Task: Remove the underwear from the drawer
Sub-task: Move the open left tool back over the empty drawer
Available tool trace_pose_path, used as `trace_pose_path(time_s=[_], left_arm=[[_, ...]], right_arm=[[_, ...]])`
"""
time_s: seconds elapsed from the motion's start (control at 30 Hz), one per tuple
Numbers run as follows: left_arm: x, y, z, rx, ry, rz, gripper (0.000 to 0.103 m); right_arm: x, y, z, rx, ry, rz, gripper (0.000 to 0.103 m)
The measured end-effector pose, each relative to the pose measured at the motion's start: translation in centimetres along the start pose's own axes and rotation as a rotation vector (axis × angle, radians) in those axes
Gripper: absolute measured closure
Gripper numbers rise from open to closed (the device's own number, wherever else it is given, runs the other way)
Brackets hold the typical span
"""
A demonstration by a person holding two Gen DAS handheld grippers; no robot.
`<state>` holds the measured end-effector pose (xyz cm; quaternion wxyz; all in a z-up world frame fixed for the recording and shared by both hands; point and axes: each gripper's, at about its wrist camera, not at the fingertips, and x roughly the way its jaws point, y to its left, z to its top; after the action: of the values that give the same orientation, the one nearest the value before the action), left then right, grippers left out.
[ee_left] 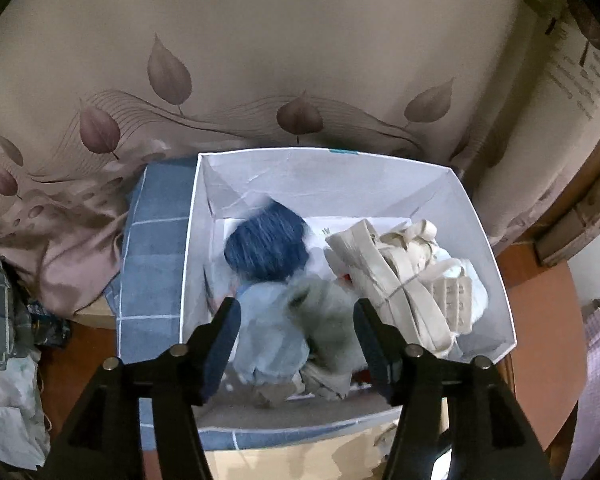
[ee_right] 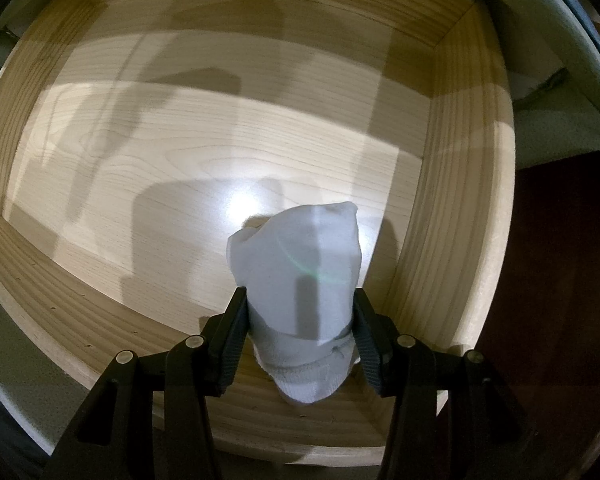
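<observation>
One white folded garment, sock-like in its ribbed cuff and bundled shape, is all that shows inside the wooden drawer, and the right tongs are clamped on its lower part, both pads pressed against the cloth, pointing almost straight down over the bare drawer floor. The grip sits low on a soft roll, so the likeliest trouble, as I judge it, is the bundle unrolling or sliding out between the pads as it is carried up past the drawer's front rail; a snag of the loose cuff on that rail would do the same. Outward from there, the left tongs stand wide apart and hold nothing, poised above a white fabric bin that already holds a dark blue rolled piece, a pale blue piece, a grey-green piece and a beige bundle of straps. The blue and grey pieces are blurred, so I cannot tell whether they have settled. The bin is fairly full near its front wall, and a piece dropped there could tumble over the edge onto the blue checked cloth beside it, or catch on the spread fingers.
</observation>
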<state>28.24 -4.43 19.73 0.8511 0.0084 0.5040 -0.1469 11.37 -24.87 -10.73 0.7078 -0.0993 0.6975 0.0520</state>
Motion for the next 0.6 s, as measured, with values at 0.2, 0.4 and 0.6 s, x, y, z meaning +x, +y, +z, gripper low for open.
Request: trace_pose_path(time_s=[0.2,0.4,0.6], left_arm=[[-1.5,0.2,-1.8,0.046,0.020,0.009,0.043],[-3.4,0.9,-5.0,0.084,0.038,0.022,0.043],[-4.3,2.8,-9.7,0.037,0.053,0.027,0.043]], right_arm=[[-0.1,0.1,0.1,-0.002,0.006,-0.003,0.055],[-0.2,0.3,0.4,-0.002,0.014,-0.011,0.055],[-0.2,0.6,0.5,-0.008,0.026,-0.014,0.054]])
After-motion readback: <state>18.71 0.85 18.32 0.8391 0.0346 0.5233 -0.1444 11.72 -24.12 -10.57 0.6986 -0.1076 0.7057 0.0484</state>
